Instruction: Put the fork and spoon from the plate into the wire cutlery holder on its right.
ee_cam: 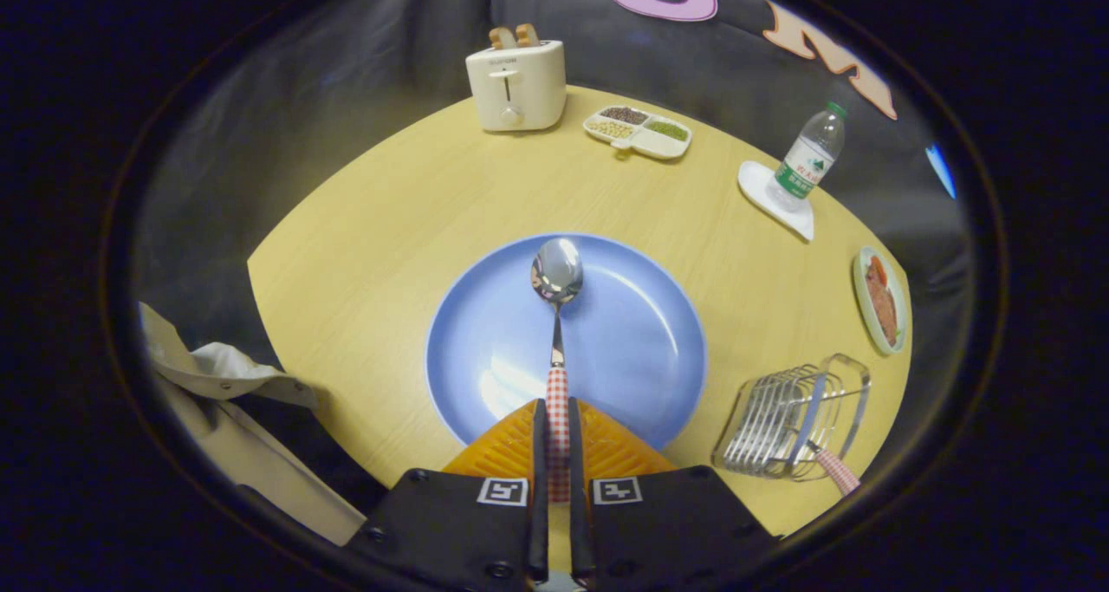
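Gripper view: the gripper [559,440] has its jaws drawn nearly together on the checked red-and-white handle of the spoon [557,315], one finger pressing each side, so the spoon is clamped and carried. Its long axis runs straight ahead along the fingers, with the shiny bowl pointing away from the gripper and facing up. The bowl sits over the middle of the blue plate [624,341]; whether the spoon is lifted clear of the plate or touching it I cannot tell from this angle, though it looks raised.

The plate rests on the round wooden counter [364,228] just ahead of the fingers and holds no other cutlery. To the plate's right stands the wire cutlery holder [793,419], and a utensil with a matching checked handle [836,471] already leans in it, its metal end hidden among the wires. Judging by the task, this is probably the fork, so that half appears done. What is left is carrying the spoon rightward and setting it into the holder.

Beyond the plate, at the far edge of the counter, stand a cream toaster [517,85] with bread in its slots and a divided dish of beans [638,131]. Farther right are a water bottle [810,157] on a white coaster and a small green dish [880,300] of food
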The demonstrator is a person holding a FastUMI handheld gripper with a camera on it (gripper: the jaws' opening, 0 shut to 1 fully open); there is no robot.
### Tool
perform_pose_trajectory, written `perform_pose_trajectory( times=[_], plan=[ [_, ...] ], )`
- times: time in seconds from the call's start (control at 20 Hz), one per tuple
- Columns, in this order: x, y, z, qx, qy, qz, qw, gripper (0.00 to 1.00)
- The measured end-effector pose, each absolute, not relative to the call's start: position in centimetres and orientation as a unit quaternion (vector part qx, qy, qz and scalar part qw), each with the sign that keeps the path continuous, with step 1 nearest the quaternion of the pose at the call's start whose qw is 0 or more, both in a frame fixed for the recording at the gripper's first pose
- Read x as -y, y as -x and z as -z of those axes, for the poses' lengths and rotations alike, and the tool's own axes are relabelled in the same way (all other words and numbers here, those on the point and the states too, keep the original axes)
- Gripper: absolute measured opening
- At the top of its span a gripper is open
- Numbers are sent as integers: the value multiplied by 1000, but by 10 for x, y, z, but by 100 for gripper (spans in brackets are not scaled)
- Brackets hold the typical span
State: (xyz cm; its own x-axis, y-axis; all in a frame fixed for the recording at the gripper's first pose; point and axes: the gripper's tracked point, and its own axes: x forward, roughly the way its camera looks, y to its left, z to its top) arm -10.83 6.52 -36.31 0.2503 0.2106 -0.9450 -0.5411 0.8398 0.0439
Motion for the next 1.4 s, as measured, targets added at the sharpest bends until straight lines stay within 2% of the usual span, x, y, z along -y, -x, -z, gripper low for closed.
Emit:
perform_pose_trajectory(
  times=[0.5, 1.0, 1.4],
  plan=[
    [-3, 77, 308, -564, 194, -247, 764, 13],
    [90, 70, 278, -615, 269, -239, 702, 13],
    [136, 80, 266, -664, 326, -246, 626, 13]
  ],
)
